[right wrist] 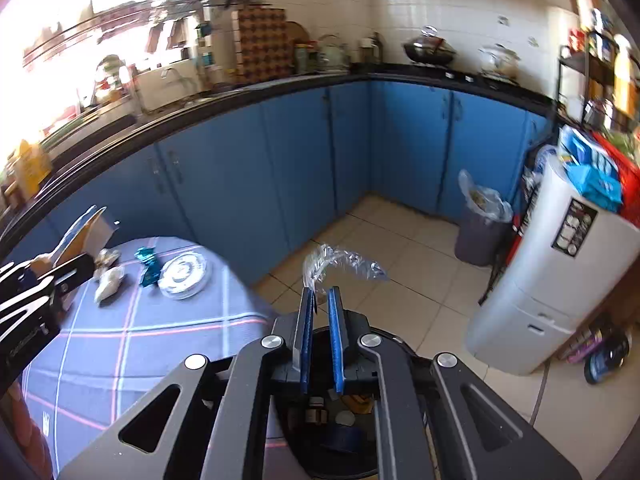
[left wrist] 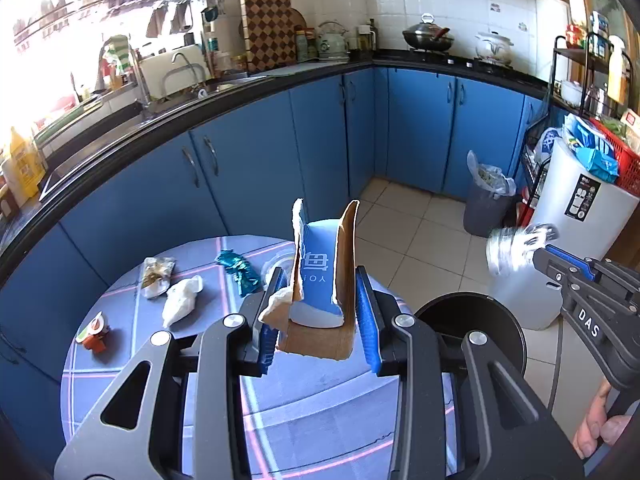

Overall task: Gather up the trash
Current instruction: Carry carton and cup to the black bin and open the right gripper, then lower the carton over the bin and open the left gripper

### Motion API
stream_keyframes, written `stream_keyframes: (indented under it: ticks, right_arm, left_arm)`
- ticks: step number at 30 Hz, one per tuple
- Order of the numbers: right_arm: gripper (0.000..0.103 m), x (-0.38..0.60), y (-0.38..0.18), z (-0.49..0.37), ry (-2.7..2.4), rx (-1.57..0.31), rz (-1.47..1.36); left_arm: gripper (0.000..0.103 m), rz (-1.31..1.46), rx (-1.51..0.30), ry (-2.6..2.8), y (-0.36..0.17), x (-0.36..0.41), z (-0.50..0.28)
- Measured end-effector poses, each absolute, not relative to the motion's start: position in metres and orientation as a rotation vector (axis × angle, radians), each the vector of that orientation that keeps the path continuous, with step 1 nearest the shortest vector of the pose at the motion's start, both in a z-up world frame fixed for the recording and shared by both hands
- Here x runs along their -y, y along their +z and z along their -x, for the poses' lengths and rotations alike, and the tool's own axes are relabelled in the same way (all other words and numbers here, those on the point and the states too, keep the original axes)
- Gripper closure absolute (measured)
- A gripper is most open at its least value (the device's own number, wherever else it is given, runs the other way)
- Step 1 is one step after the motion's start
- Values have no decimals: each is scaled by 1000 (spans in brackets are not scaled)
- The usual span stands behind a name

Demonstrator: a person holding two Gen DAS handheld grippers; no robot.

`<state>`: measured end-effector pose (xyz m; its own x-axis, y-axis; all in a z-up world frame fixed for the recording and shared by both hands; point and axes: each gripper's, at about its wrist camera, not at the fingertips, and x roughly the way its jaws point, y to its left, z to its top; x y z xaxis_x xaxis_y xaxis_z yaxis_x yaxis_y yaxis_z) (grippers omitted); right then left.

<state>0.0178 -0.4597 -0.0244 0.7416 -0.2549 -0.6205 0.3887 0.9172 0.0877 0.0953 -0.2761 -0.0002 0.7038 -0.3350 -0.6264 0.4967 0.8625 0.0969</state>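
Observation:
My left gripper point(left wrist: 320, 280) is shut on a torn blue and brown cardboard carton point(left wrist: 320, 276) and holds it above the round table point(left wrist: 320, 412). My right gripper point(right wrist: 322, 294) is shut on a crumpled clear plastic wrapper point(right wrist: 340, 262) and holds it above the black trash bin point(right wrist: 344, 420), which has trash inside. The right gripper with the wrapper point(left wrist: 516, 248) also shows in the left wrist view, above the bin point(left wrist: 468, 320). On the table lie a teal wrapper point(left wrist: 240, 272), a white crumpled tissue point(left wrist: 182, 300), a food packet point(left wrist: 156, 274), an orange cup point(left wrist: 96, 330) and a clear plastic lid point(right wrist: 184, 270).
Blue kitchen cabinets point(left wrist: 256, 168) with a black counter curve behind the table. A grey bin with a bag point(left wrist: 486, 196) stands in the corner. A white appliance point(right wrist: 552, 264) with a red basket on top stands at the right. Tiled floor lies between.

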Motion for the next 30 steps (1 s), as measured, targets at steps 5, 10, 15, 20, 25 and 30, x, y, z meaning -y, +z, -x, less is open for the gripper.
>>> stream_keyframes:
  ticks: [5, 10, 15, 20, 25, 30]
  right_arm:
    - [92, 475, -35, -21, -381, -660, -232]
    - [92, 486, -41, -22, -416, -669, -223]
    - [92, 499, -44, -15, -467, -663, -210]
    - [92, 507, -45, -4, -517, -647, -184]
    - [92, 519, -48, 2, -554, -659, -178]
    - [92, 539, -55, 12, -579, -670, -216]
  left_arm:
    - [68, -281, -655, -479, -6, 291, -101]
    - [68, -297, -667, -498, -10, 308, -103]
    - [68, -301, -692, -545, -15, 327, -103]
    - [66, -298, -734, -598, -24, 348, -102]
    - [22, -272, -763, -629, -31, 367, -101]
    - [24, -299, -677, -663, -27, 385, -86]
